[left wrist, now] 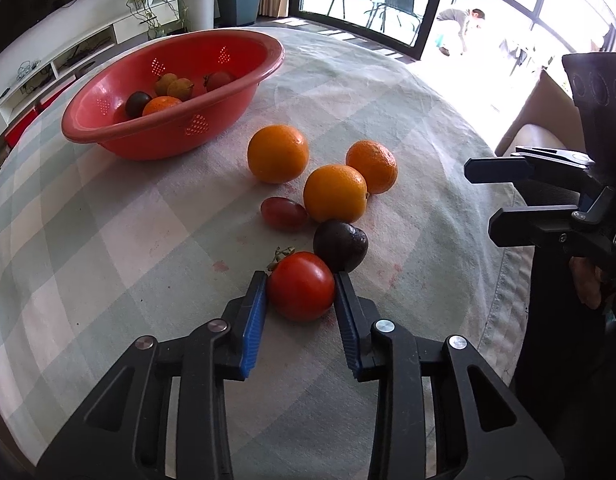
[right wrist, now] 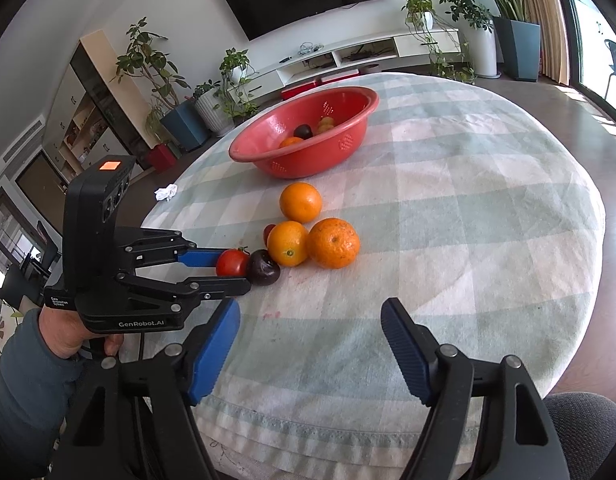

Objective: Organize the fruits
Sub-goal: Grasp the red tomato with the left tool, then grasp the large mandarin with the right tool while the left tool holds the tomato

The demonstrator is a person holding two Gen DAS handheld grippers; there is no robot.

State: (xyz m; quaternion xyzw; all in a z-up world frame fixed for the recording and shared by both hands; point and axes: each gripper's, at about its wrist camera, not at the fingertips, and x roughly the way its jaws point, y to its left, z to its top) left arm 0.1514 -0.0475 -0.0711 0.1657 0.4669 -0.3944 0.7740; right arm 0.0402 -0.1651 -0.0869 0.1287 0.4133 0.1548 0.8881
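Note:
A red tomato (left wrist: 300, 286) lies on the checked tablecloth between the fingers of my left gripper (left wrist: 301, 282), whose blue pads touch both its sides; it also shows in the right wrist view (right wrist: 232, 263). A dark plum (left wrist: 339, 245) rests against it. Three oranges (left wrist: 334, 193) and a red grape-like fruit (left wrist: 283, 213) lie beyond. A red colander bowl (left wrist: 212, 112) at the far left holds several fruits. My right gripper (right wrist: 309, 320) is open and empty above the near table edge, and it shows at the right in the left wrist view (left wrist: 481, 198).
The round table's cloth edge (left wrist: 503, 280) drops off at the right. A crumpled white tissue (right wrist: 166, 192) lies near the far left table edge. Potted plants, a TV shelf and a glass door stand behind.

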